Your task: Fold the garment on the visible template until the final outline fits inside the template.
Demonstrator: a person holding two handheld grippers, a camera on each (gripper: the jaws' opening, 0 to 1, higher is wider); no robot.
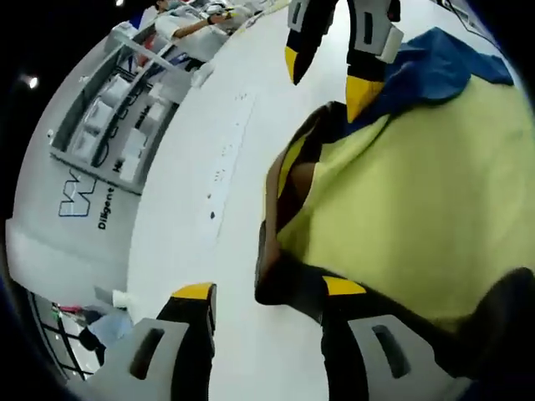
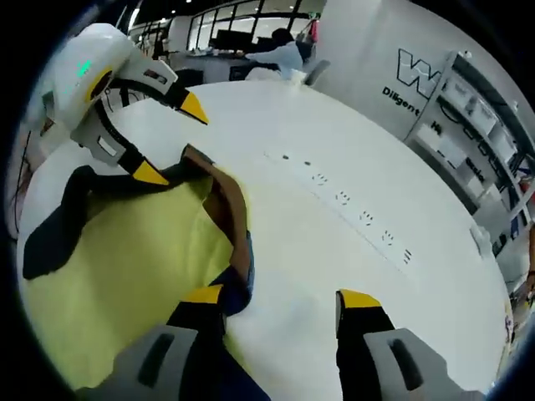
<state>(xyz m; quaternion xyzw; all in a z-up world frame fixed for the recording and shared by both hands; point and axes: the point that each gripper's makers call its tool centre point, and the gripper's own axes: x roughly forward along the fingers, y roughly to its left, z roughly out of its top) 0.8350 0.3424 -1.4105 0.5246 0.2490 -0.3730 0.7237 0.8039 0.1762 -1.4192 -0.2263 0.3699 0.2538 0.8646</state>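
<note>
A yellow garment (image 1: 410, 209) with dark trim and a blue part (image 1: 443, 71) lies rumpled on the white table (image 1: 188, 225). My left gripper (image 1: 267, 291) is open: one jaw rests over the garment's dark edge (image 1: 288, 280), the other over bare table. My right gripper (image 1: 326, 77) comes in at the top, open, one tip at the garment's collar. In the right gripper view the yellow garment (image 2: 134, 259) lies to the left. My right gripper (image 2: 282, 296) is open, its left jaw over the blue hem (image 2: 238, 288). My left gripper (image 2: 172, 140) stands open at the dark collar (image 2: 221, 188).
A row of small dark marks (image 2: 359, 219) crosses the white table (image 2: 334, 150). Shelving with boxes (image 1: 117, 125) and a wall with a printed logo (image 2: 418, 79) stand beyond the table edge. A person (image 2: 284, 54) sits at the far end.
</note>
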